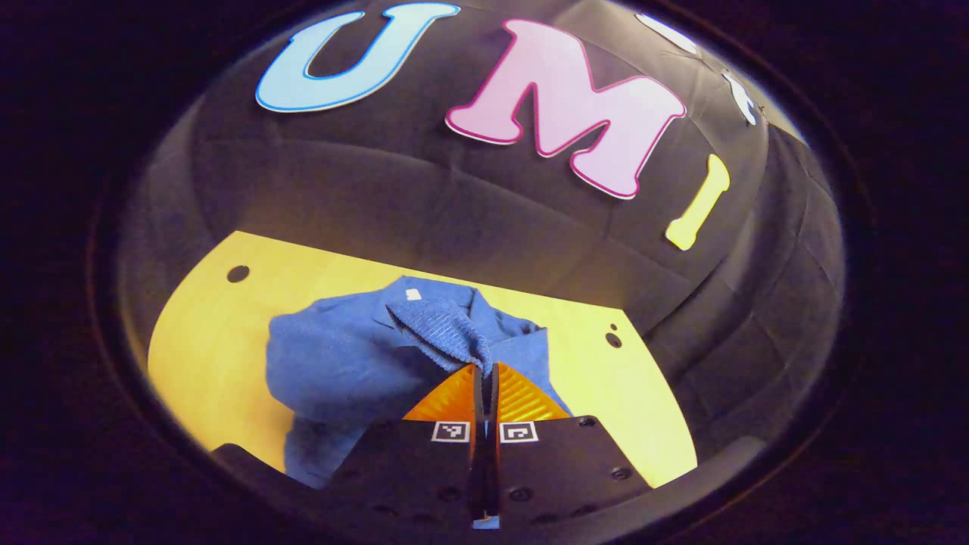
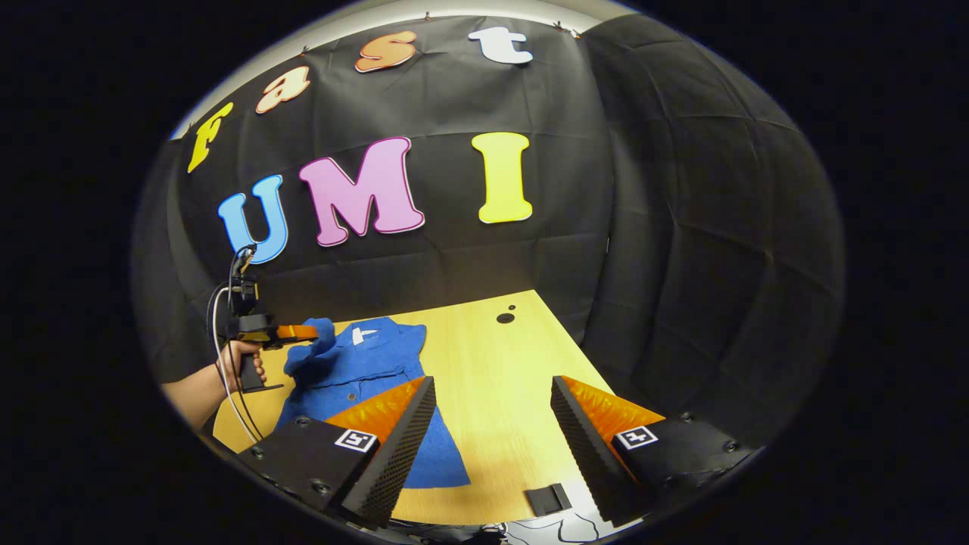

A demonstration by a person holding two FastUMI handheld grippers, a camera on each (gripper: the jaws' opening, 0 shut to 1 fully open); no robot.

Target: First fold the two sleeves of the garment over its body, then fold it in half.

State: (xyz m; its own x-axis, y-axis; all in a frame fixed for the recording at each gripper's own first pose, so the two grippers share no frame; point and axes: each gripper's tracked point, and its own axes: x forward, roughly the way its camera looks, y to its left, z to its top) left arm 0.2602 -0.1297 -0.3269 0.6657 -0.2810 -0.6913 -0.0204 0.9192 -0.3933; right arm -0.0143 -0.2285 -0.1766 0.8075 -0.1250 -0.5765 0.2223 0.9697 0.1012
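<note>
Left tool (image 1: 485,376) pinches one sleeve (image 1: 443,322) of the single blue garment (image 2: 362,356) on the worktop (image 2: 500,363); right tool (image 2: 492,393) hovers, fingers wide apart, holding nothing.

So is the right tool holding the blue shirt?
No, the right tool stands wide open with bare table between its fingers, while the left tool pinches the blue shirt's sleeve.

Garment (image 2: 363,363) is a solid denim-ish blue with a little white tag at the collar. Table (image 2: 500,363) is pale yellow wood grain with a few black dots.
</note>
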